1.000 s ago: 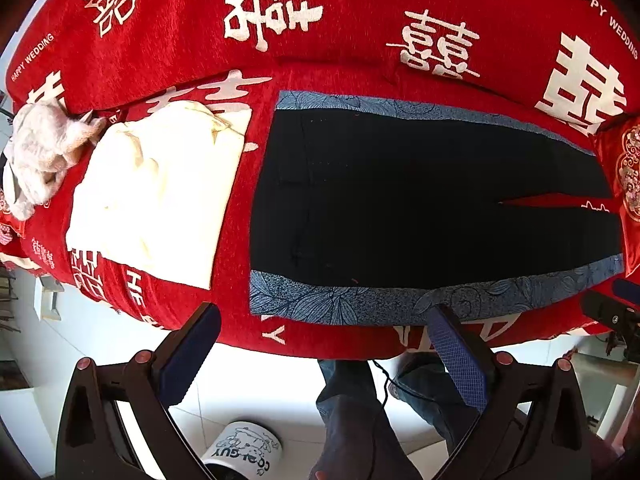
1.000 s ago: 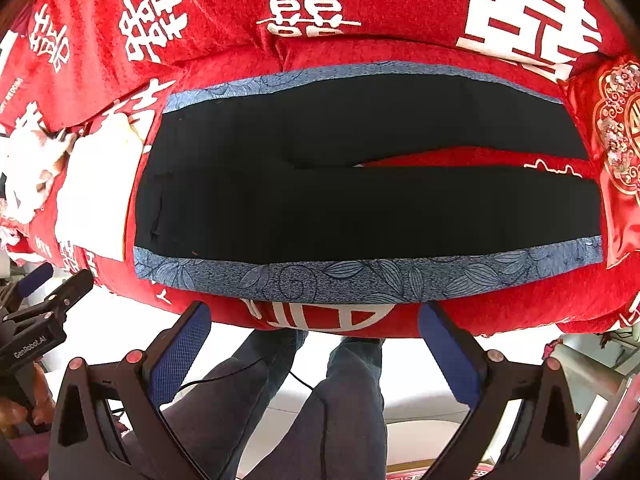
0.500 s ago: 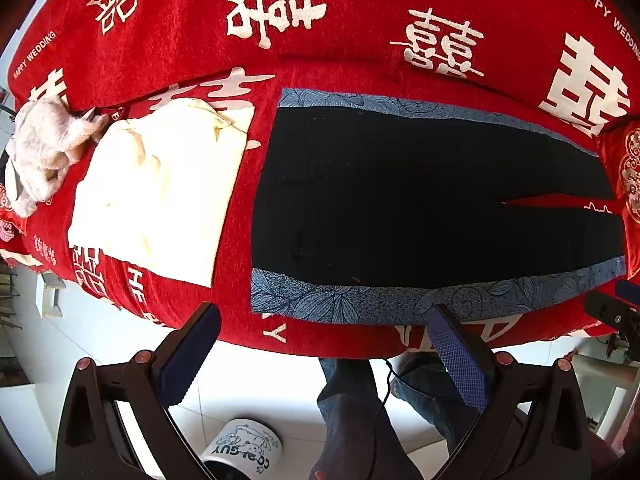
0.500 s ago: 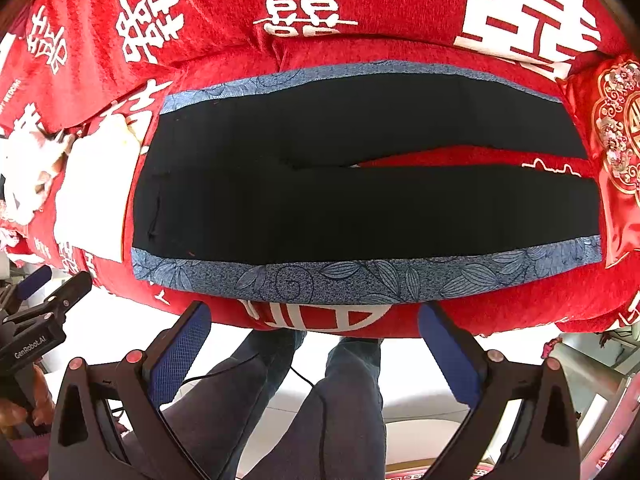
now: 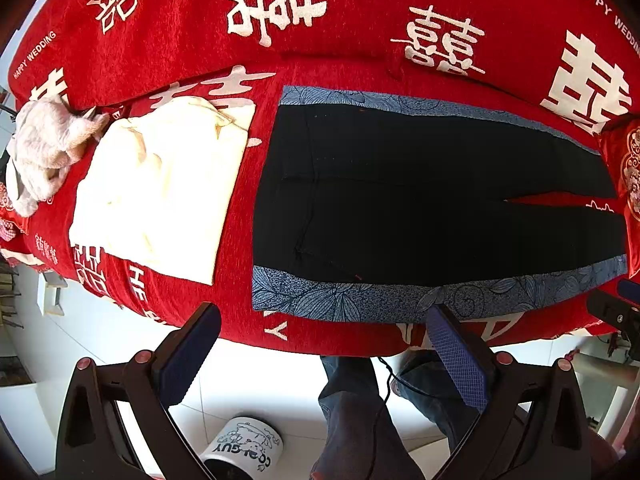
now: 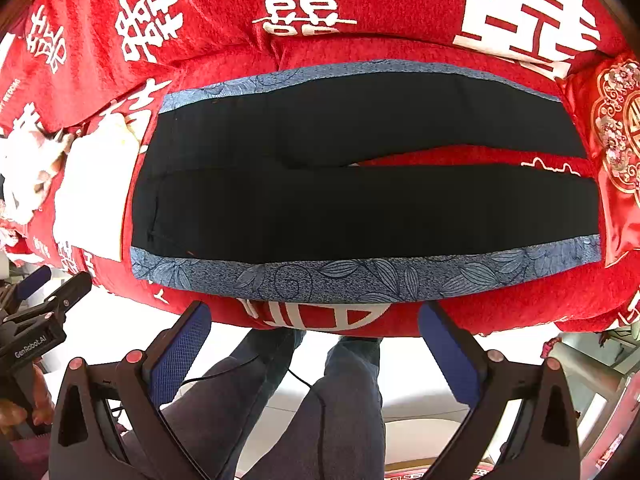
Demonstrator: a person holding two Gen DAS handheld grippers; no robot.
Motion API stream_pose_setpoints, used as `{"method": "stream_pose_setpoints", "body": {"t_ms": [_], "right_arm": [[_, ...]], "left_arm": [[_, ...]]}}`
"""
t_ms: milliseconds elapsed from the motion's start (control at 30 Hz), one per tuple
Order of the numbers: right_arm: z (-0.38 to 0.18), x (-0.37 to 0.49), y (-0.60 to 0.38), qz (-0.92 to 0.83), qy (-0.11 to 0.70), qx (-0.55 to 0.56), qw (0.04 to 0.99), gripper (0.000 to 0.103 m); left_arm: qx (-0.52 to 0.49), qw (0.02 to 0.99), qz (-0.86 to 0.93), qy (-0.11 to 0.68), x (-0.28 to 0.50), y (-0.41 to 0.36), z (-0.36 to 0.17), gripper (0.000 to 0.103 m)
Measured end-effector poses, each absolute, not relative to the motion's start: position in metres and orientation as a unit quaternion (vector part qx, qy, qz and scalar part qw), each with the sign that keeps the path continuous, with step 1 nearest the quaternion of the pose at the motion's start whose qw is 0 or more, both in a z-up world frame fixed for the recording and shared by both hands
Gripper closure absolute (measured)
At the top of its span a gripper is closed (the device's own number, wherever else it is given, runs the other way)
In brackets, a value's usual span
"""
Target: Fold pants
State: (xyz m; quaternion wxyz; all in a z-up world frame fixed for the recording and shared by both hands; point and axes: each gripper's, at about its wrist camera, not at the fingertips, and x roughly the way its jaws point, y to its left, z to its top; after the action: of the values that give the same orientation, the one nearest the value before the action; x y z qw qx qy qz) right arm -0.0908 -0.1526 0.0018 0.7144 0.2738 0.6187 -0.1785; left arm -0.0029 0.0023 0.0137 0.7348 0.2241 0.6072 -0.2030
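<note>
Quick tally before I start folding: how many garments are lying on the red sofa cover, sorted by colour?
Black with blue patterned side stripes: 1, the pants, spread flat.
Cream: 1, a folded garment to their left.
Pale pink and fluffy: 1, a bundled piece at the far left edge; I cannot tell what it is.
Total: 3

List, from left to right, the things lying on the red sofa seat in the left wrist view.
Fluffy pale toy → folded cream garment → black pants with blue patterned side bands → gold-embroidered red cushion.
</note>
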Motion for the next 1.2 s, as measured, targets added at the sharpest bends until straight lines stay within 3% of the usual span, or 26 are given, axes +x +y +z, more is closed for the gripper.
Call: {"method": "stream_pose_setpoints", "body": {"t_ms": [1200], "right_arm": [[0.004,-0.100,-0.160,-0.174,0.611,0.275,0.721,0.000]], "left_arm": [[0.224,0.743,-0.184,0.603,-0.016,0.000,0.019,0.000]]}}
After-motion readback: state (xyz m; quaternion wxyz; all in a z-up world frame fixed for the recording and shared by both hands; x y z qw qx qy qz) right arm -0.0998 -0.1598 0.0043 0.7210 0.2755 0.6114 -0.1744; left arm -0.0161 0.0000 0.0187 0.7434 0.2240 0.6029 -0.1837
